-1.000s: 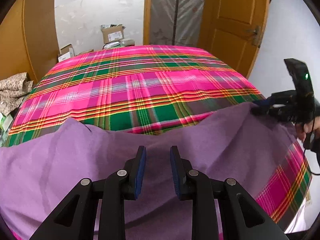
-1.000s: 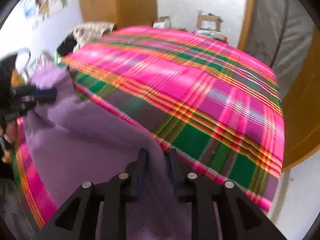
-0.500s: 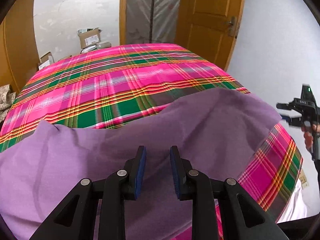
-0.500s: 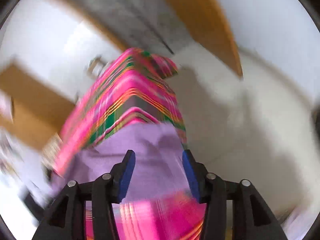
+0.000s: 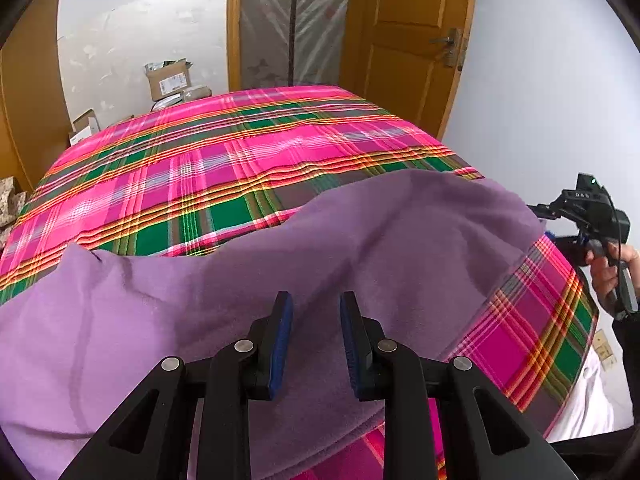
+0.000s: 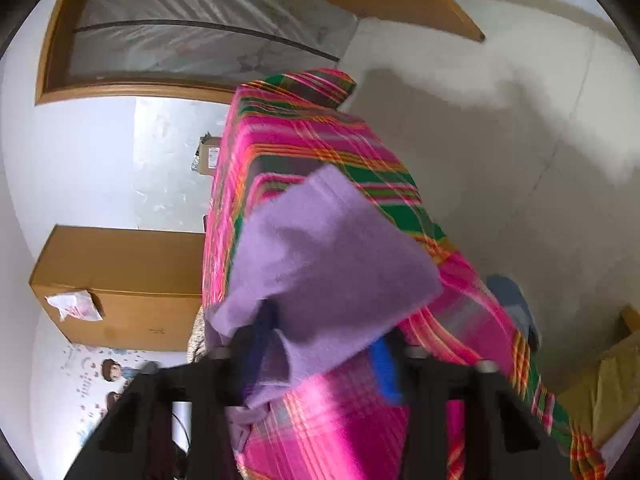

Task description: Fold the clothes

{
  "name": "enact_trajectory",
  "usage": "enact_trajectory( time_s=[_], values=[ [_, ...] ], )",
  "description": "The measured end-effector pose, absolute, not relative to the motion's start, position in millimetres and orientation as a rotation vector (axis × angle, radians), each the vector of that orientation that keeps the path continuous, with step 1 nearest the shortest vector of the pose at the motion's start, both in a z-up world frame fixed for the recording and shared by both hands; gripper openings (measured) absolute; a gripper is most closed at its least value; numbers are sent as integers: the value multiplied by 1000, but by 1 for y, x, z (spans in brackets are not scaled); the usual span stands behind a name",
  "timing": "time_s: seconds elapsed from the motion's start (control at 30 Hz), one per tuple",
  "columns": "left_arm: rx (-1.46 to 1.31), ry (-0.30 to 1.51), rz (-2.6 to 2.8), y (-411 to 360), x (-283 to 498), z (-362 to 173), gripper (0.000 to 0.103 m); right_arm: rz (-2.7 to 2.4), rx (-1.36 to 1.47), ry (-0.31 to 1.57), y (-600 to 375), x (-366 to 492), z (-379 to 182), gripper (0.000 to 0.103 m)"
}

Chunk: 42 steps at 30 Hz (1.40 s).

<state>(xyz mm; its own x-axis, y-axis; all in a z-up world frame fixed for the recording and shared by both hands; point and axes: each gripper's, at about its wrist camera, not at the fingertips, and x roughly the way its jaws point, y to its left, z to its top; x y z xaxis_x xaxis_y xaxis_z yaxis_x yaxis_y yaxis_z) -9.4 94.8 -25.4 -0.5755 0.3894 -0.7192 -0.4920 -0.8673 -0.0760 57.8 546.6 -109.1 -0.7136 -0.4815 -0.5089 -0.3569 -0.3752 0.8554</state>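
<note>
Purple fleece garment (image 5: 320, 264) lies spread across the near end of a bed, its far edge sagging over the plaid bedspread (image 5: 224, 160) and its right corner reaching the bed's side edge. Left hand-held gripper (image 5: 316, 340) hovers above the cloth's middle with its jaws narrow, a gap showing between the blue pads and nothing gripped. Right hand-held gripper (image 6: 324, 360) sits rolled on its side at that right corner; its jaws are closing and a flap of the fleece lies between them, though blur hides whether the pads press it yet.

To do this step well, I judge the right jaws should take the corner deep and through one clean layer, not a bunched edge. The left needs its own hold on the matching corner before anything lifts, so the fold line stays straight. Fleece is soft and slack, so it will droop and drag unless both ends rise together.

Bedding is smooth enough to slide the cloth on. Around it stand a wooden door (image 5: 412, 40), cardboard boxes (image 5: 168, 80) against a scuffed white wall, and a plastic-covered doorway.
</note>
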Motion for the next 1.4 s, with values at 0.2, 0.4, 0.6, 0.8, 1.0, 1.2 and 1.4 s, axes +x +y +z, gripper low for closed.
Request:
enact_trajectory(
  time_s=[0.2, 0.4, 0.6, 0.8, 1.0, 1.2, 1.4],
  values=[
    [-1071, 181, 2451, 91, -14, -26, 25, -2464, 1075, -1522, 545, 52, -72, 10],
    [-1087, 177, 2479, 84, -18, -27, 25, -2613, 937, -1222, 544, 43, -7, 9],
    [-1122, 176, 2470, 79, -19, -36, 25, -2676, 1048, -1116, 559, 19, -15, 8],
    [-1096, 201, 2435, 84, -6, -34, 25, -2721, 1266, -1179, 570, 22, -54, 16],
    [-1064, 228, 2355, 96, 10, -34, 25, -2875, 1220, -1006, 550, 44, -23, 32],
    [-1053, 219, 2365, 101, 11, -33, 25, -2755, 1219, -624, 449, 43, -5, 45],
    [-1060, 199, 2430, 90, 11, -34, 25, -2669, 1257, -359, 365, 37, -25, 42]
  ],
)
